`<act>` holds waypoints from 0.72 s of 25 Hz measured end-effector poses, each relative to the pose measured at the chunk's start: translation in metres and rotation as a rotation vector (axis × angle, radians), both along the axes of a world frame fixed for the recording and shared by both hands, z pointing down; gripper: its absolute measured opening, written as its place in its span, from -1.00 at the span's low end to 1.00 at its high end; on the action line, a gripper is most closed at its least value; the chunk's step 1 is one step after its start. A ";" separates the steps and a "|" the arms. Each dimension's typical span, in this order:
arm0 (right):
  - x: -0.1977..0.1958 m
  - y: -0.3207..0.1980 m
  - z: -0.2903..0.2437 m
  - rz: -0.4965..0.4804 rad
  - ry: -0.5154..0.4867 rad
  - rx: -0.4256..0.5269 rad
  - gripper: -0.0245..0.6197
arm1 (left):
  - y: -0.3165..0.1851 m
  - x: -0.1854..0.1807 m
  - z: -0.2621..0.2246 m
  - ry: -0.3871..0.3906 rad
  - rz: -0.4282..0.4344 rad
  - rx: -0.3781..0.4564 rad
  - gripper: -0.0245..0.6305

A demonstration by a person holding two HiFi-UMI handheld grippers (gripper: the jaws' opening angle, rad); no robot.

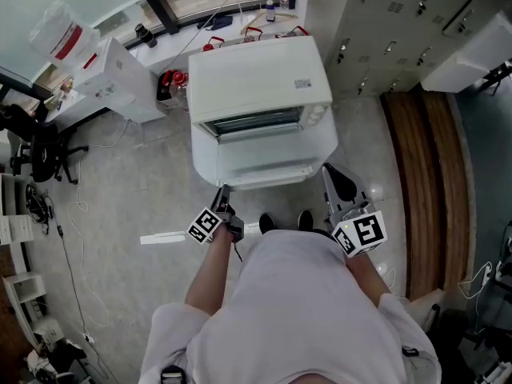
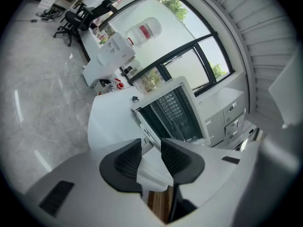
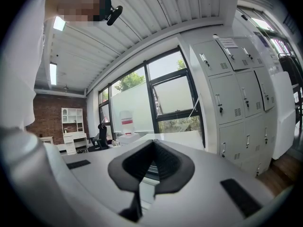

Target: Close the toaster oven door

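The white toaster oven point(image 1: 256, 74) stands on a white stand, and its door point(image 1: 268, 160) hangs open toward me. In the left gripper view the dark oven cavity point(image 2: 173, 110) with its rack shows behind the door point(image 2: 152, 167). My left gripper point(image 1: 222, 197) is at the door's front left corner. It point(image 2: 151, 156) is open, and the door's white edge shows in the gap between its ribbed pads. My right gripper point(image 1: 338, 182) hangs by the door's right corner. Its fingertips point(image 3: 152, 148) meet and hold nothing.
Grey lockers point(image 1: 400, 22) line the right wall above a wooden floor strip point(image 1: 424, 174). To the left are a white desk point(image 1: 112, 78) and a black office chair point(image 1: 36, 146). My shoes point(image 1: 284, 221) stand just before the stand. A white strip point(image 1: 164, 237) lies on the floor.
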State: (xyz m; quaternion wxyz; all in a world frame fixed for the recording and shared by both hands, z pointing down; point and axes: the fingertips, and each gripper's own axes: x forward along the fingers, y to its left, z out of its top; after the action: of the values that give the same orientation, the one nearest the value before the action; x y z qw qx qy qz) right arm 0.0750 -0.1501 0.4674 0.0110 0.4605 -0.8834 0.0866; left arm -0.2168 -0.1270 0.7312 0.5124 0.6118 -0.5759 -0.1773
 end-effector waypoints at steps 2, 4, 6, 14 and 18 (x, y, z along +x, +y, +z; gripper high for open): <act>0.002 -0.001 -0.001 0.005 -0.006 0.000 -0.90 | -0.003 0.000 -0.006 -0.034 0.018 0.012 -0.50; 0.004 -0.002 -0.002 0.014 -0.012 -0.002 -0.90 | -0.006 0.000 -0.012 -0.049 0.025 0.017 -0.51; 0.006 -0.002 -0.003 0.012 -0.012 0.004 -0.90 | -0.008 -0.001 -0.018 -0.064 0.028 0.017 -0.52; 0.011 -0.005 -0.007 0.019 -0.027 0.019 -0.90 | -0.025 -0.004 -0.041 -0.052 0.015 0.005 -0.58; 0.010 -0.008 -0.008 0.018 -0.028 0.024 -0.90 | -0.038 -0.009 -0.057 -0.039 0.004 0.024 -0.64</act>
State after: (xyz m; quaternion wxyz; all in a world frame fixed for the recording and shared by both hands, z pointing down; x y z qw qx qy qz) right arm 0.0850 -0.1578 0.4595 -0.0076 0.4672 -0.8803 0.0828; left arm -0.2257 -0.1650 0.6737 0.4943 0.6223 -0.5824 -0.1712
